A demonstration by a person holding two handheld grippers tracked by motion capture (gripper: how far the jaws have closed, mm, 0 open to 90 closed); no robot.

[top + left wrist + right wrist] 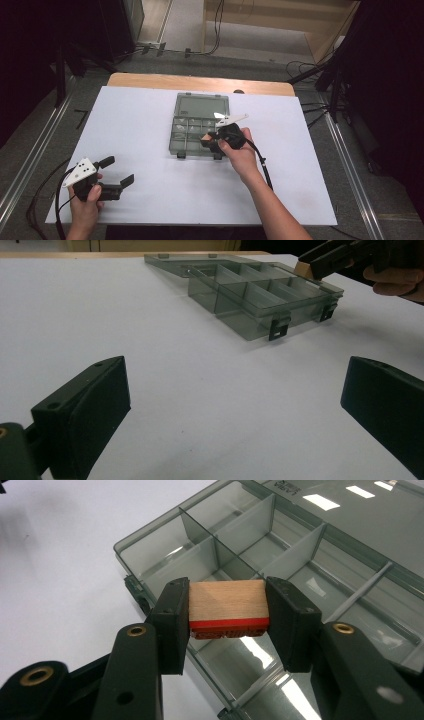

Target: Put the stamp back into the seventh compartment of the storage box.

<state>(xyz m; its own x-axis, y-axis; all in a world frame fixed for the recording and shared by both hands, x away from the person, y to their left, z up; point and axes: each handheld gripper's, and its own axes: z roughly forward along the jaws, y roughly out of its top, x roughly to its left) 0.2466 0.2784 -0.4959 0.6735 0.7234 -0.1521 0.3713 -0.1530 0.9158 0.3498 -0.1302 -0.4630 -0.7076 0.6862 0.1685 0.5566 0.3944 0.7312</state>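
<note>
1. My right gripper (227, 612) clamps a wooden block with a red band (228, 606) between its two pads, at the centre of the right gripper view.
2. The block hangs over the near compartments of the open smoky organiser box (200, 131), mid-frame in the high view.
3. My left gripper (116, 171) sits lower left on the white sheet (140, 125), jaws spread wide with nothing between them.

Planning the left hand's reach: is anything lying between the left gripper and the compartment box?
Nothing: the left gripper view shows bare white table cover from the left gripper up to the compartment box. The high view agrees.
</note>
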